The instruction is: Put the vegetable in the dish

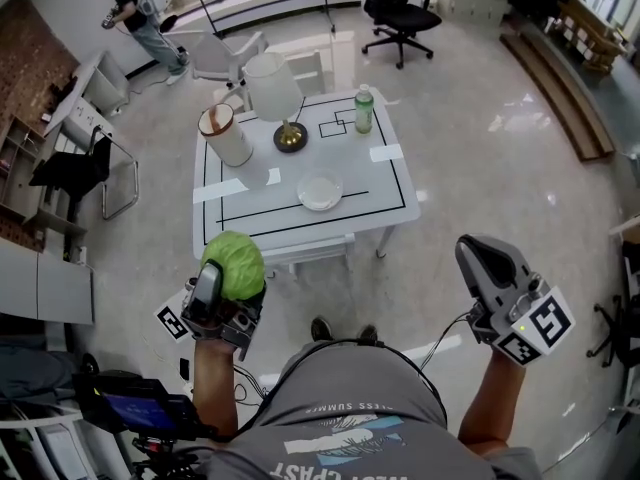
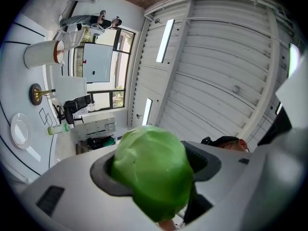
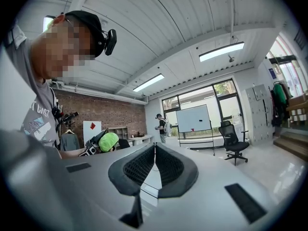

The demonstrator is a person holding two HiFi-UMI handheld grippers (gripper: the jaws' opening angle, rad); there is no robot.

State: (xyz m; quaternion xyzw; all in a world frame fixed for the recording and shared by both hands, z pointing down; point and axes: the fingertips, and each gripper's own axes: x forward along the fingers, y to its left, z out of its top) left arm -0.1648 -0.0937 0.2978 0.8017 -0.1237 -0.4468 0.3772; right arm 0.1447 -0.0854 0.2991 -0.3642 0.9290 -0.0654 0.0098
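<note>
We are holding the green cabbage in the left gripper, whose jaws are spread wide and clamping the head on both sides. It is well short of the white table and its white dish. The right gripper is hanging idle, jaws pressed together on nothing. The head is bulging past the pads, so tipping it could be letting it slip, or it could roll off the shallow dish. It is nearly round, and its slight long axis seems to be running along the jaws, stem end inward.
</note>
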